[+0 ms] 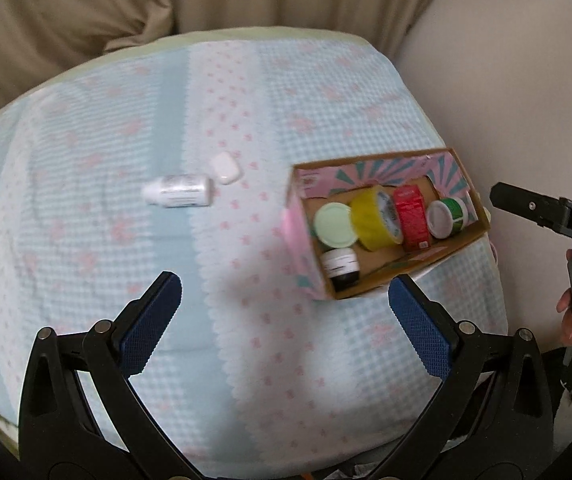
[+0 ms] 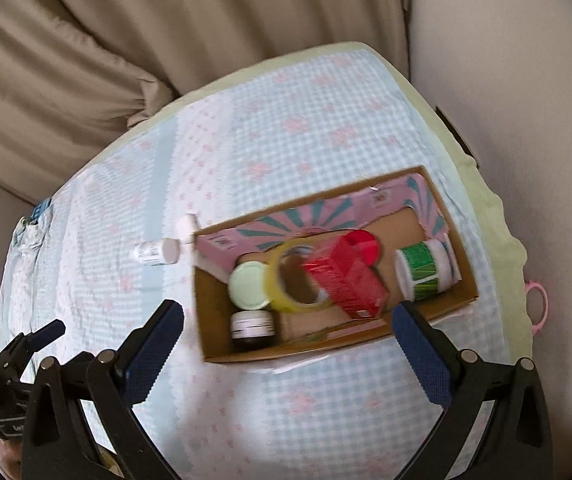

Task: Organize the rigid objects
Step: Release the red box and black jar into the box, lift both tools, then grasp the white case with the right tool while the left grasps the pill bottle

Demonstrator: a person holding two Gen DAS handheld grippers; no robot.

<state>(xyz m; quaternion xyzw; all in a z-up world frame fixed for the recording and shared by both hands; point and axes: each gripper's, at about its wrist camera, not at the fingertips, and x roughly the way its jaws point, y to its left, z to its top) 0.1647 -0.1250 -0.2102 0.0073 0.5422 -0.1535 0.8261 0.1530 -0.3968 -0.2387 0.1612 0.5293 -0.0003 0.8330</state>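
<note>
- The left gripper (image 1: 283,312) hangs above the bed (image 1: 85,260) with its jaws wide apart and nothing between them; the right gripper (image 2: 288,340) hangs over the near edge of the cardboard box (image 2: 213,320), likewise wide apart and empty.
- The box sits toward the right edge of the bed. Inside it are a pale green lid (image 2: 250,284), a yellow tape roll (image 2: 298,280), a red carton (image 2: 346,284), a green-and-white jar (image 2: 426,272) and a small dark jar (image 2: 251,326).
- Two things lie loose on the bedcover, well apart from the box toward the middle: a white bottle (image 1: 177,191) on its side and, just beside its cap end, a small white case (image 1: 225,167).
- By my reading, the step in hand is fetching one of these two, and the left gripper is the nearer.
- To do it well, I would line the pads up across the bottle's narrow body, not along its length, so it cannot roll out.
- Come down low enough to grip the middle, but the soft cover will give, so press lightly.
- Keep clear of the case while closing; the two sit close enough that one finger could nudge it.
- The free space in the box looks to be along its near wall beside the dark jar, a fair spot for the bottle.
</note>
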